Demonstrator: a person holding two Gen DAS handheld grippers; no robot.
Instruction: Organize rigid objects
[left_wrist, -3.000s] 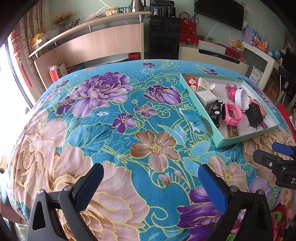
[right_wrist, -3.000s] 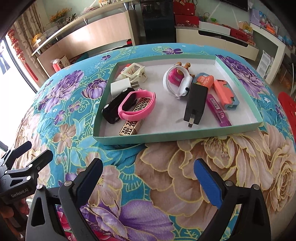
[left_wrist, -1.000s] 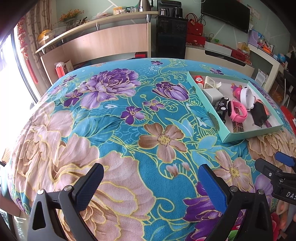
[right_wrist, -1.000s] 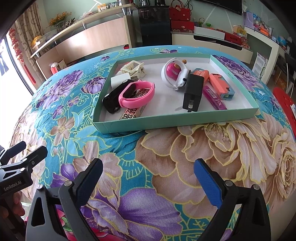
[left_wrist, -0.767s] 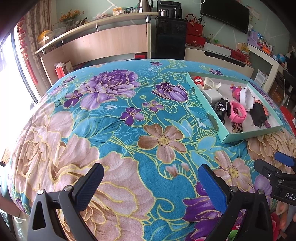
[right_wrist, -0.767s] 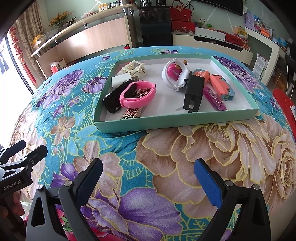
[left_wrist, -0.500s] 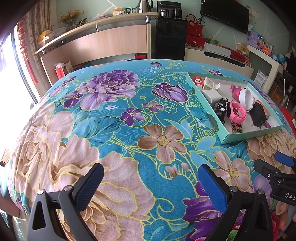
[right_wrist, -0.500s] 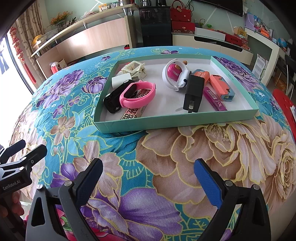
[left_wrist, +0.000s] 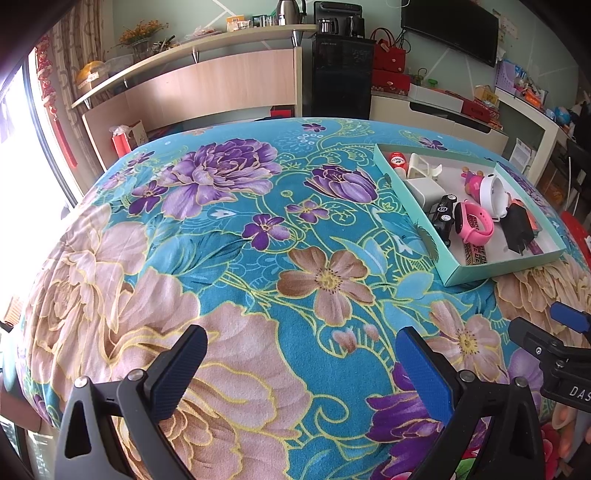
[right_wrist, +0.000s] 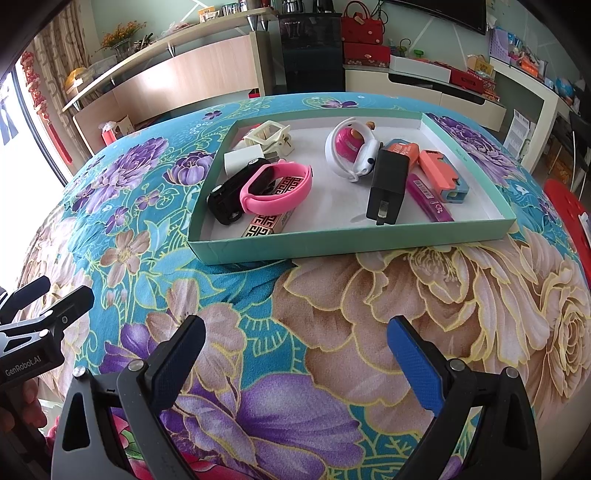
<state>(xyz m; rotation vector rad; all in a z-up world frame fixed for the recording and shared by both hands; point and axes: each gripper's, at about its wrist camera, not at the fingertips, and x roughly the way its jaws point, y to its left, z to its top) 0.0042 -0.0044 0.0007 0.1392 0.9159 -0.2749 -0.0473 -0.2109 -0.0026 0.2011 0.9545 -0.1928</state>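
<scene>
- My left gripper (left_wrist: 299, 365) and right gripper (right_wrist: 295, 354) both hang spread and empty over the floral cloth (left_wrist: 229, 280), well short of the tray (right_wrist: 351, 243).
- Every small item I can see — pink band (right_wrist: 277, 188), black charger (right_wrist: 388, 184) — lies inside it; sorting looks nearly done, I judge.

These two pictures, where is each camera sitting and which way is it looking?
Left wrist view: on the open left gripper, low over the flowered cloth, facing the room; the tray lies off to the right.
Right wrist view: on the open right gripper, facing the tray head-on.
Shared: tray, pink band, cloth; each view catches the other gripper at its edge.
</scene>
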